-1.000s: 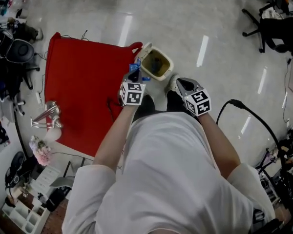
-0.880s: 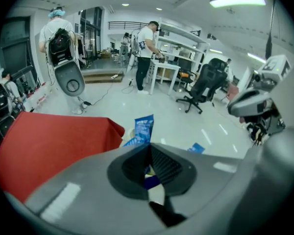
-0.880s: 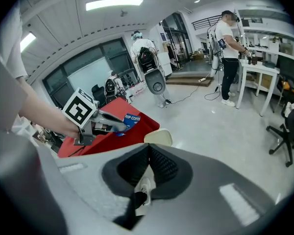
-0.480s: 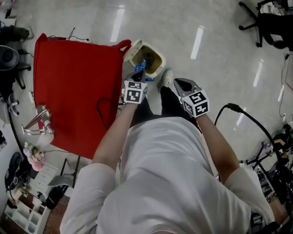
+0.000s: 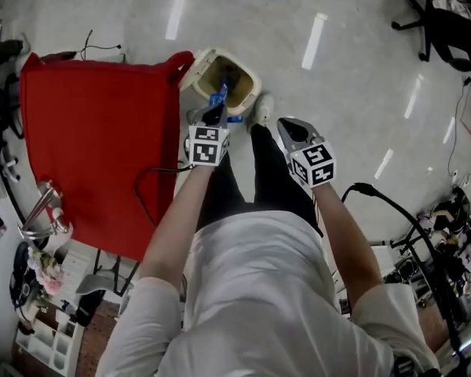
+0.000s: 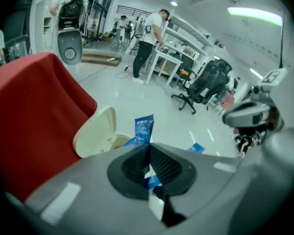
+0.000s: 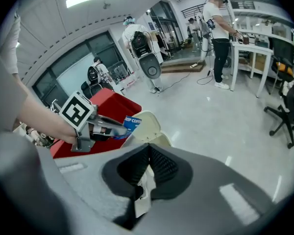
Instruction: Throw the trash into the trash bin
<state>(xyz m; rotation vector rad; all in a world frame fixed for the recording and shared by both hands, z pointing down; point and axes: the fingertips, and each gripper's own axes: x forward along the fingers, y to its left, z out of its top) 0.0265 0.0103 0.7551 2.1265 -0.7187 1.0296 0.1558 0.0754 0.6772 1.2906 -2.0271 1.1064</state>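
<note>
A cream trash bin [image 5: 220,75] stands on the floor with its lid [image 6: 94,131] swung open, beside the corner of a red table [image 5: 94,140]. My left gripper [image 5: 217,111] is shut on a blue coffee wrapper [image 5: 219,96], which hangs over the bin's near rim. The left gripper view has the wrapper [image 6: 143,128] sticking up from between the closed jaws [image 6: 148,150]. To the right, my right gripper [image 5: 287,126] hovers above the floor, jaws shut [image 7: 148,152], and I see nothing held in them. It looks toward the left gripper [image 7: 100,126], the wrapper [image 7: 132,123] and the bin lid [image 7: 146,126].
A white shoe [image 5: 261,107] stands just right of the bin. A small blue scrap [image 6: 196,148] shows beyond the bin. A black cable [image 5: 392,203] loops over the floor at right, and an office chair [image 5: 447,22] is far right. People stand at desks [image 6: 149,38].
Both grippers have sunk toward the floor. The left one has carried the wrapper from beside the bin to over its near rim.
</note>
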